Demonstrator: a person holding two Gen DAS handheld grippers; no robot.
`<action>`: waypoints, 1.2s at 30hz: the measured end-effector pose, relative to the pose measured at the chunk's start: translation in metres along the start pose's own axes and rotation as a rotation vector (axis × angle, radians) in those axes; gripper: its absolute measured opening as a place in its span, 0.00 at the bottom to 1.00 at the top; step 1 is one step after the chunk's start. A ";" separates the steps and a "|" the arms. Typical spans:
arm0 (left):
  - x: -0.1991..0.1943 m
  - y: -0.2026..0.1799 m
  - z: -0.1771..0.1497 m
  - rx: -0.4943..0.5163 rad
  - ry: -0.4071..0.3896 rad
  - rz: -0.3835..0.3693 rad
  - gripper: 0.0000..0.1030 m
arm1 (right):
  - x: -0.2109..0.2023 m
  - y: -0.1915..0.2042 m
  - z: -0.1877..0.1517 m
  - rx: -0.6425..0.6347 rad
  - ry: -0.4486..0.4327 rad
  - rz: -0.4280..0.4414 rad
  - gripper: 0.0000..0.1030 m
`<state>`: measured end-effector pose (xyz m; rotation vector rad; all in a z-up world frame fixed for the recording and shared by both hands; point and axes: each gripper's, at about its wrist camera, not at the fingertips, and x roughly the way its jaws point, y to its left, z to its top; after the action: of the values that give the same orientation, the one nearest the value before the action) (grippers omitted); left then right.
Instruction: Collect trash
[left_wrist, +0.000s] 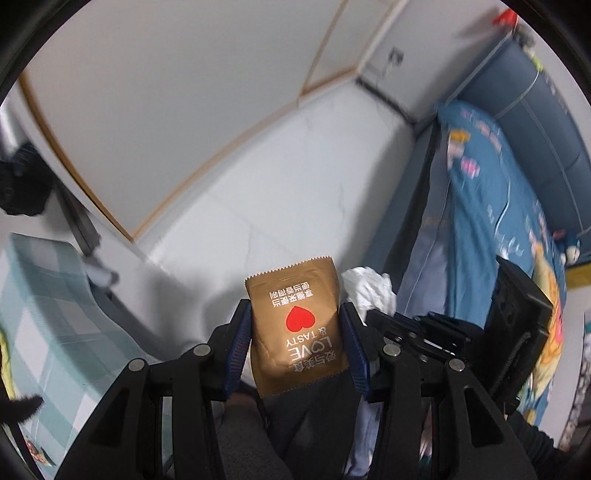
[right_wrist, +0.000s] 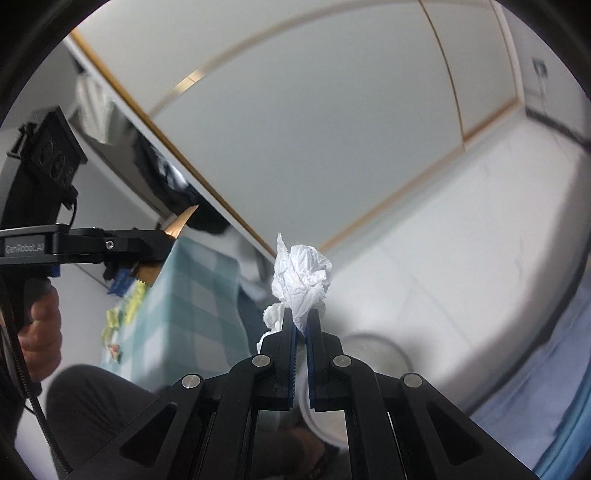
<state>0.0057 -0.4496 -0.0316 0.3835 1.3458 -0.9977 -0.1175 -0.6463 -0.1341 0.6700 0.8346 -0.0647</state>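
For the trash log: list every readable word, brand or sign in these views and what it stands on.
"LOVE & TASTY", upside down under a red heart: gold foil snack packet between the left gripper pads.
"GenRobot.AI": black left gripper body.
Chinese lines on the packet: too blurred to read.
Blue patterned bedsheet print: blurred.

My left claw (left_wrist: 295, 343) is matte black — two angled link arms on each side, pinned with round silver screws, and ribbed blue pads (left_wrist: 239, 345) line its fingers. My right claw (right_wrist: 301, 332) is built the same. At nine o'clock in the right view, the left one's body reads "GenRobot.AI", a black cable (right_wrist: 22, 373) trailing below. I wear dark trousers (right_wrist: 96, 402).
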 end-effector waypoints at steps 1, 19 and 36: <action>0.009 0.000 0.001 0.009 0.025 0.025 0.41 | 0.008 -0.007 -0.004 0.020 0.032 -0.011 0.04; 0.149 0.035 0.001 0.038 0.449 0.008 0.41 | 0.094 -0.049 -0.066 0.211 0.304 -0.089 0.04; 0.218 0.055 -0.009 0.025 0.640 -0.048 0.43 | 0.131 -0.059 -0.095 0.243 0.470 -0.186 0.07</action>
<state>0.0230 -0.4938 -0.2514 0.7342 1.9214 -0.9689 -0.1089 -0.6129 -0.3031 0.8500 1.3558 -0.1832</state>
